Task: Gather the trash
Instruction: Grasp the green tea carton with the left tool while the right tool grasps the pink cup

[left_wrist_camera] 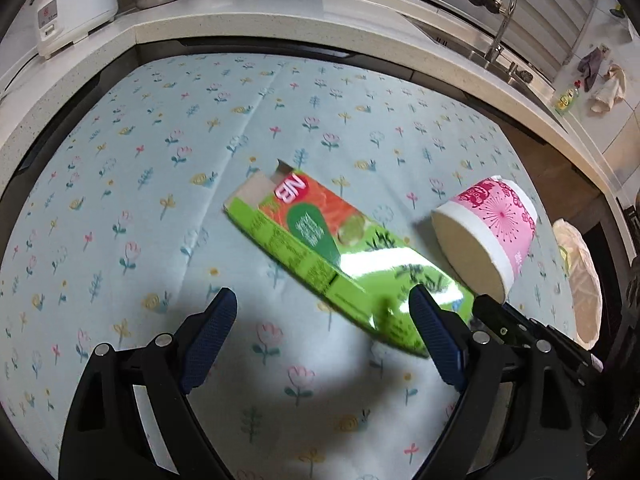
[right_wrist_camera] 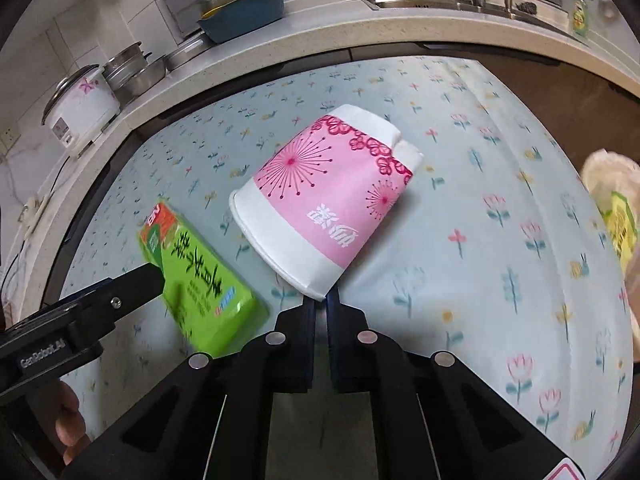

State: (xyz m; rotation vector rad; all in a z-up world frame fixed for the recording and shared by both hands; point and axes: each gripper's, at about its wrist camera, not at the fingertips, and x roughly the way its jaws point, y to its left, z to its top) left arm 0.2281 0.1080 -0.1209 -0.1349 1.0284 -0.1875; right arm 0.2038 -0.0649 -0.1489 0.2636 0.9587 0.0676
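On floral tablecloth, right tool pinching cup rim, carton beside.

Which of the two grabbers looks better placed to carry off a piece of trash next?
The right gripper: its jaws are shut on the rim of the crumpled pink-and-white paper cup, so it can carry it off. The left gripper is wide open, with only one finger by the green cardboard box.
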